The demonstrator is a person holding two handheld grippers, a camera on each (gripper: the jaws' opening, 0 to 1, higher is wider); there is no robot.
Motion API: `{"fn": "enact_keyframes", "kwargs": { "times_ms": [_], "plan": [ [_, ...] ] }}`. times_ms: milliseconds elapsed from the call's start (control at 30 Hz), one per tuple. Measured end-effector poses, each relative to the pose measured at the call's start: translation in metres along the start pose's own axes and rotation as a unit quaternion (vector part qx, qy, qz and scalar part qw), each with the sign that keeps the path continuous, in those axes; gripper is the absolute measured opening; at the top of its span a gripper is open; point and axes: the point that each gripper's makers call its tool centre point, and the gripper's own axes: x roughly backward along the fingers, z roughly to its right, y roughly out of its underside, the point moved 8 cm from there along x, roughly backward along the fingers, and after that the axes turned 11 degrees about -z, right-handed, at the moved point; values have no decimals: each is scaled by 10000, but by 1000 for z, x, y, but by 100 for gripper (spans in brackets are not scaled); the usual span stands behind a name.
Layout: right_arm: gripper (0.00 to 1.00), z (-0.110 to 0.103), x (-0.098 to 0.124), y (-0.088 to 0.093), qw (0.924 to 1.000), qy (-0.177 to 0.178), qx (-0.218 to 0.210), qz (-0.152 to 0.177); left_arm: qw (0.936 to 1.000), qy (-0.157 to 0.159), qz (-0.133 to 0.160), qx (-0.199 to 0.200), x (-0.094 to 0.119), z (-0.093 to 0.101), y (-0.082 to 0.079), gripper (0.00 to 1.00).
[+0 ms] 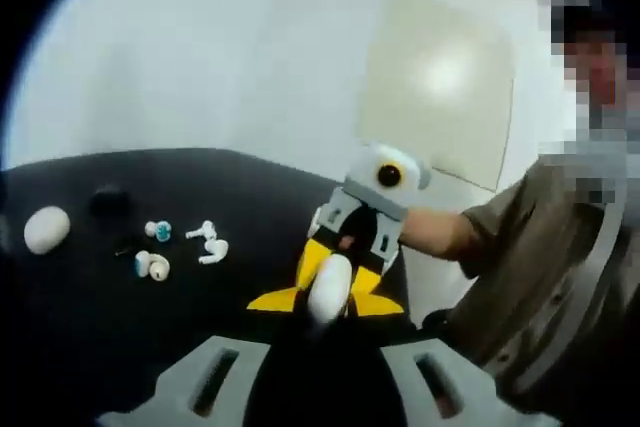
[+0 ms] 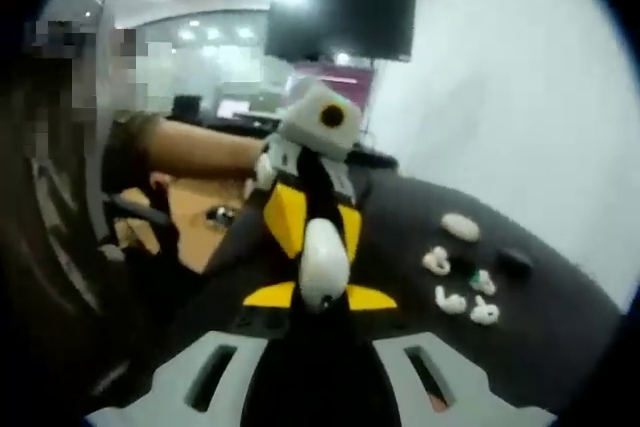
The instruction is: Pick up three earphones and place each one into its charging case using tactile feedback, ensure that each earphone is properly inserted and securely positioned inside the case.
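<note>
On table (image 1: 90, 327): case (image 1: 46, 229) at far left; dark case (image 1: 108, 200) just right of it, behind; 4 earphones (image 1: 207, 243) clustered right of both. Well right of cluster, near table edge: third case (image 1: 330, 289), held up between jaws of both grippers.

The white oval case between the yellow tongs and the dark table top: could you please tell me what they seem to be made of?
The oval case looks like smooth, glossy white hard plastic: it carries a soft highlight on a rounded shell. The table top seems matte black, perhaps cloth or a mat: no reflections show, though blur leaves it open.
</note>
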Motion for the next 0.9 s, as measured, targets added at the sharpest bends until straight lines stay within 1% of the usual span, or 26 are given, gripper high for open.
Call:
{"fn": "enact_keyframes", "kwargs": {
  "times_ms": [133, 200, 300, 367, 400, 433, 467, 500, 533, 567, 600, 633, 667, 700, 733, 800, 833, 900],
  "plan": [
    [18, -3, 0, -2, 9999, 26, 128, 8, 9999, 106, -16, 90, 1, 0, 0, 15],
    [18, -6, 0, -3, 9998, 45, 174, 5, 9998, 131, -12, 114, -2, 5, 0, 15],
    [18, -9, 0, -5, 9995, 103, 305, 7, 9994, 248, 28, 240, 1, 5, 0, 15],
    [18, -12, 0, -6, 9984, 193, 525, 20, 9972, 473, 87, 567, 3, 6, -1, 16],
    [18, -13, 0, -8, 9969, 286, 726, 31, 9946, 610, 140, 825, 4, 7, -2, 16],
    [17, -16, 0, -8, 9968, 304, 739, 17, 9901, 772, 194, 1152, 5, 6, -3, 16],
    [17, -17, -1, -9, 9964, 317, 781, 24, 9842, 949, 292, 1465, 8, 5, -7, 14],
    [17, -16, -2, -12, 9944, 424, 956, 141, 9786, 1130, 364, 1680, 11, 3, -9, 13],
    [17, -17, -3, -10, 9940, 415, 1009, 8, 9766, 1092, 272, 1833, 12, 0, -7, 13],
    [17, -16, -4, -11, 9959, 379, 825, 17, 9774, 1014, 331, 1823, 11, -4, -7, 14],
    [17, -16, -3, -11, 9962, 349, 788, 72, 9800, 695, 440, 1810, 12, -9, -7, 13],
    [17, -15, -4, -9, 9973, 319, 658, -10, 9846, 173, 592, 1638, 11, -19, -7, 16],
    [17, -13, -5, -9, 9990, 212, 385, 50, 9841, 167, 621, 1656, 10, -19, -7, 23],
    [17, -12, -6, -9, 9990, 165, 402, 69, 9838, 106, 687, 1653, 9, -19, -7, 30],
    [17, -11, -6, -8, 9997, 94, 223, 32, 9859, 24, 697, 1520, 10, -20, -6, 30],
    [17, -8, -7, -6, 9995, -129, -274, -1, 9875, 79, 685, 1416, 13, -19, -5, 29],
    [17, -7, -8, -6, 9988, -223, -444, -20, 9883, 165, 669, 1359, 15, -18, -4, 29],
    [17, -3, -7, -4, 9963, -425, -743, -10, 9905, 479, 519, 1181, 17, -13, 0, 28]
  ]
}}
